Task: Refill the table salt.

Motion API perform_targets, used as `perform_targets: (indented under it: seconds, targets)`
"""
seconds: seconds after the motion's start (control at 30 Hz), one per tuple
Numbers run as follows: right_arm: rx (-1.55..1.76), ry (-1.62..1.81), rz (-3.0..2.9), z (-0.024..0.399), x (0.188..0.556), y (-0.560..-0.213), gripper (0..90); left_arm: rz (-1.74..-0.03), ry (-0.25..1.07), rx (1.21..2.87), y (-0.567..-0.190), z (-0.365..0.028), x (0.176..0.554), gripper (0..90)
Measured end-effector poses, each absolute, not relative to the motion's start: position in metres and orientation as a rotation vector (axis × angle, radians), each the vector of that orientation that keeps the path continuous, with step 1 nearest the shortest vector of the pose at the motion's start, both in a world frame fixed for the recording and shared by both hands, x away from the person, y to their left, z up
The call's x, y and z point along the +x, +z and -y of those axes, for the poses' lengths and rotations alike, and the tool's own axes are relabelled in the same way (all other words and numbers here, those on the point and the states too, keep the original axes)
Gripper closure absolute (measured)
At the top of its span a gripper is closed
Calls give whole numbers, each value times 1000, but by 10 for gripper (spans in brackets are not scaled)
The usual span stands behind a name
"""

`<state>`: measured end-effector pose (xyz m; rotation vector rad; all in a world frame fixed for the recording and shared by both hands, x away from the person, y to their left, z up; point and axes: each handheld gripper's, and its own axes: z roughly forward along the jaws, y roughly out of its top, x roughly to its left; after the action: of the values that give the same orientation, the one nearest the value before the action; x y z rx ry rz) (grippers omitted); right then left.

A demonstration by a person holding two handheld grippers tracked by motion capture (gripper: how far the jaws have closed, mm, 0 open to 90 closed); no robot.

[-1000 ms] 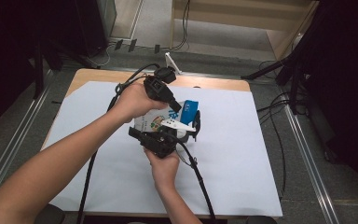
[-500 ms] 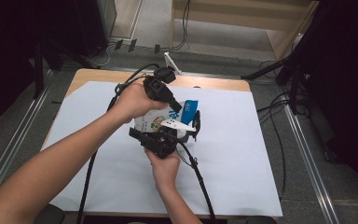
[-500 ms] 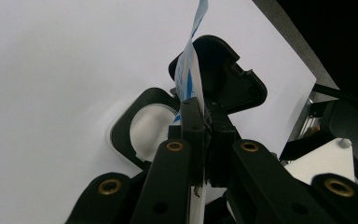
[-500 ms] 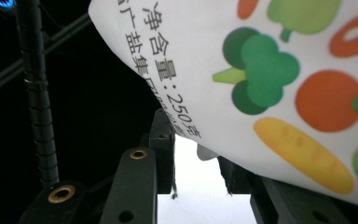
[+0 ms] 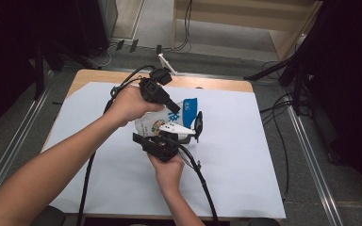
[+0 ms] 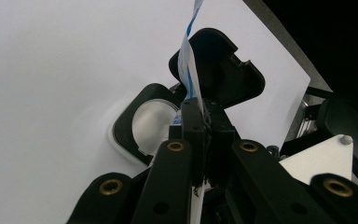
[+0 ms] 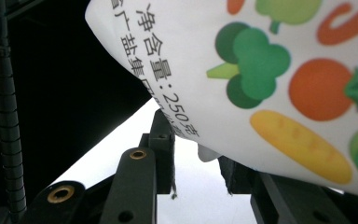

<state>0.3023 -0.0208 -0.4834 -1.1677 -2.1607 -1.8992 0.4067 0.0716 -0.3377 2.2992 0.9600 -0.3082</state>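
A white pouch [image 5: 152, 125] with a blue top and printed vegetables is held over the middle of the table. My left gripper [image 5: 173, 108] comes in from the upper left and is shut on the pouch's thin blue-and-white top edge [image 6: 189, 60]; the pinch shows in the left gripper view [image 6: 204, 106]. My right gripper [image 5: 168, 134] sits under the pouch, raised from the near side. In the right gripper view its jaws [image 7: 196, 144] close on the lower corner of the pouch [image 7: 261, 70]. A small black container [image 6: 150, 124] with its lid [image 6: 220, 65] flipped open lies just beyond, right of the pouch [image 5: 198, 125].
A white sheet [image 5: 245, 155] covers the wooden table [image 5: 94, 75]. A small white object [image 5: 166, 63] lies at the far edge. Black cables trail from both grippers toward the near edge [image 5: 202, 183]. Metal rails run along the floor on both sides.
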Motion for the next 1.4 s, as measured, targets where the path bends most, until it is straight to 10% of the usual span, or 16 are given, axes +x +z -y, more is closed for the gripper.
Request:
perform_targets:
  seconds: [1.4]
  targets:
    - [-1148, -1849, 2324, 27, 300, -481, 717, -833, -247, 2264, -330, -87, 398, 900]
